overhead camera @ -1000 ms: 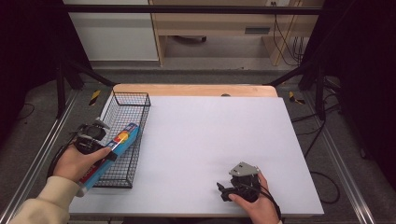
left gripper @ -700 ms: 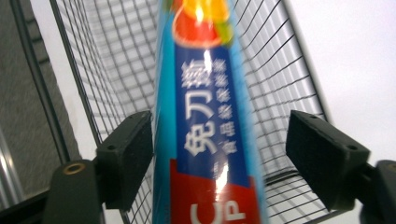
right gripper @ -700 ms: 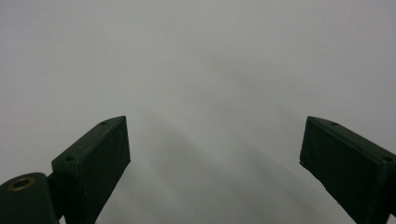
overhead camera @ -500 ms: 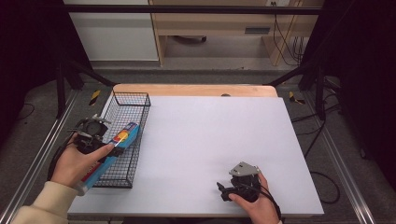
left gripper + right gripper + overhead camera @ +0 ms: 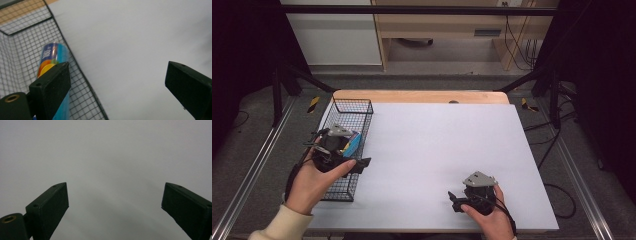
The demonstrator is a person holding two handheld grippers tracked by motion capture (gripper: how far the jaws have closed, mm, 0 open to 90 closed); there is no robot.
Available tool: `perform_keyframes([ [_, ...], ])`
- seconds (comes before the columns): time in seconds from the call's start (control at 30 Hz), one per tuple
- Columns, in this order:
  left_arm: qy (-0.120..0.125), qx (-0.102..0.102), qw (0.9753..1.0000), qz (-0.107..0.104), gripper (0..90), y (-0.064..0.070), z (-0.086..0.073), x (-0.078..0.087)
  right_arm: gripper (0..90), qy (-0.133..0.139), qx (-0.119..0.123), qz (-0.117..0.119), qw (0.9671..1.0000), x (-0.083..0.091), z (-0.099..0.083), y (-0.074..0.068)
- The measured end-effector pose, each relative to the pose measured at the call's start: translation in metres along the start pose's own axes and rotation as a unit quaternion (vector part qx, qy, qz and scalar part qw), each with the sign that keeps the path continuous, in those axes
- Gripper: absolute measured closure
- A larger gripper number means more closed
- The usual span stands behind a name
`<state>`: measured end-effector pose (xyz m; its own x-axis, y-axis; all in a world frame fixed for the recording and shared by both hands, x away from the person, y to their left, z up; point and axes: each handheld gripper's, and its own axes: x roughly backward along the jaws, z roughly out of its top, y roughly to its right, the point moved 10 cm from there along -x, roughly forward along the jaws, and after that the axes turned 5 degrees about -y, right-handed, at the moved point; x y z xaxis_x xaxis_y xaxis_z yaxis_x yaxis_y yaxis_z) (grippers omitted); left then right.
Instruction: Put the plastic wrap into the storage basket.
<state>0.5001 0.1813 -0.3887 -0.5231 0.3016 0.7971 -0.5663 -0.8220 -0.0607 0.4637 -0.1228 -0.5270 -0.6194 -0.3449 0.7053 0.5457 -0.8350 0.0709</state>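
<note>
White sheeting covers the table (image 5: 437,150), with a strip of bare wood along its far edge at the upper centre of the high view.

Blue tube (image 5: 51,62): a cylindrical pack with orange print, lying on its side inside the wire basket (image 5: 362,107), along the wall nearest the white surface. In the high view a short blue-and-yellow length of it shows (image 5: 353,143) just right of the left gripper. Nothing else can be made out in the basket.

Left gripper (image 5: 357,165): held over the basket's right rim at the lower left of the frame. Its jaws stand wide apart and hold nothing; in the left gripper view one jaw sits above the mesh beside the tube, the other over the white surface. This placement suggests the tube has been deposited and released.

Right gripper (image 5: 454,200): rests low on the table at the lower centre-right, well apart from the basket. Its jaws are spread and empty, apparently idle.
</note>
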Motion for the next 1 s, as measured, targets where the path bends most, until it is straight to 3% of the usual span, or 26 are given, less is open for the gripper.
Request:
perform_keyframes([
  [0.23,0.056,-0.007,0.9975,-0.042,6.5,0.036,0.014,-0.012,6.6,0.011,-0.006,-0.012,0.9999,0.002,0.001,0.008],
  [0.33,0.068,-0.003,0.9963,-0.052,6.5,0.043,0.017,-0.015,6.6,0.01,-0.007,-0.016,0.9998,0.003,0.0,0.01],
  [0.47,0.092,-0.01,0.9942,-0.055,6.3,0.055,0.022,-0.021,6.6,0.012,-0.015,-0.025,0.9995,0.005,-0.001,0.013],
  [0.6,0.111,0.004,0.9925,-0.05,4.6,0.066,0.021,-0.038,6.7,0.014,-0.024,-0.029,0.9992,0.006,-0.003,0.016],
  [0.83,0.108,-0.022,0.9932,-0.036,4.7,0.088,0.006,-0.085,7.4,0.014,-0.019,-0.039,0.9989,0.009,-0.005,0.018],
  [1.0,0.093,-0.05,0.9938,-0.033,4.6,0.097,-0.015,-0.114,7.5,0.005,-0.012,-0.044,0.999,0.007,-0.006,0.018],
])
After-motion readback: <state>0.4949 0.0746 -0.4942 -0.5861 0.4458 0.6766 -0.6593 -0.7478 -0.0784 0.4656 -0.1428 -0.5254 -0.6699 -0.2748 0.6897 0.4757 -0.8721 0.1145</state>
